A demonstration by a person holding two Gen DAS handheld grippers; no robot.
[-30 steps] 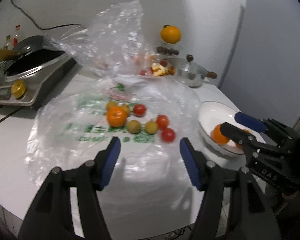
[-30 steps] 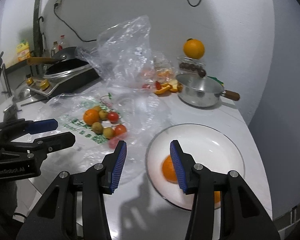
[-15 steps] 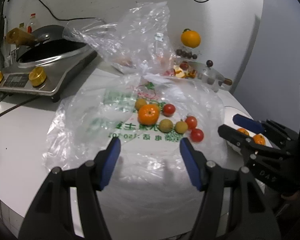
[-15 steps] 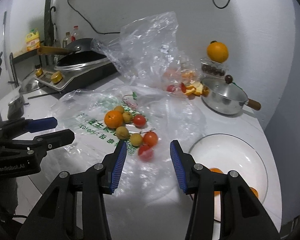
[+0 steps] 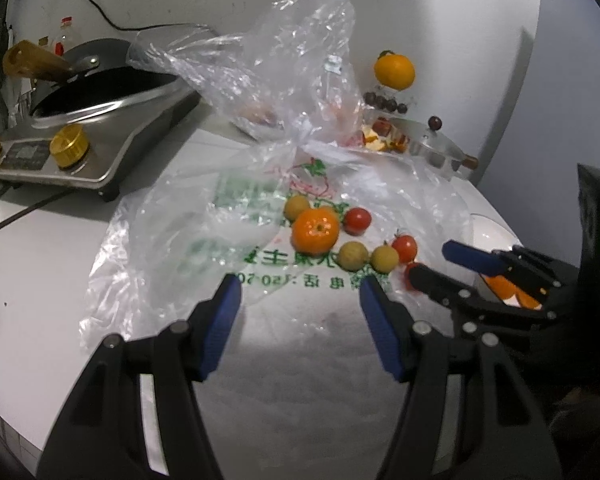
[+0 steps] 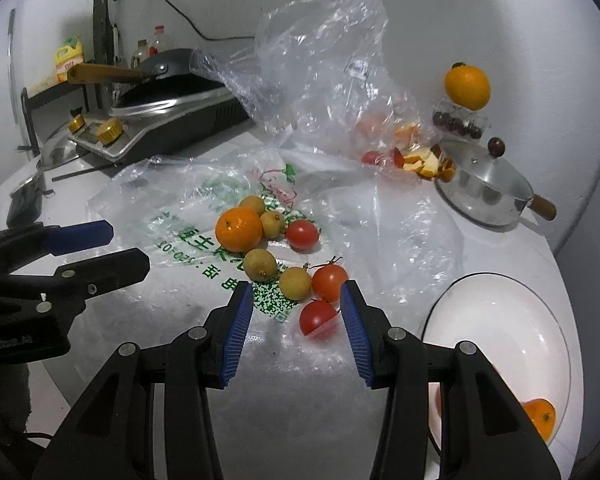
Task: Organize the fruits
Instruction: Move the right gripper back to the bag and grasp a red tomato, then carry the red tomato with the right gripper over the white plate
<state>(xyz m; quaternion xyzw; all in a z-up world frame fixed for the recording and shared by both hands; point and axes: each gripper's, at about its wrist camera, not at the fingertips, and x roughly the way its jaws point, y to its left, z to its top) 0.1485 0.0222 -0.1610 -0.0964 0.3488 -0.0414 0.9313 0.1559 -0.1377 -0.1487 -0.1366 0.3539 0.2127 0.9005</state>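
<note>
An orange mandarin lies on a flat plastic bag with three red tomatoes and several yellow-brown small fruits. The nearest tomato sits just ahead of my right gripper, which is open and empty. A white plate at the right holds an orange. My left gripper is open and empty, a little short of the mandarin. In the left wrist view the right gripper reaches in from the right beside the plate.
A crumpled clear bag stands behind the fruit. A steel pot with lid and orange peel are at the back right, an orange on a clear box above. An induction cooker with a wok is at the back left.
The right gripper has swung left from over the plate to the fruit on the bag. The left gripper has moved closer to the fruit. Both stay open.
</note>
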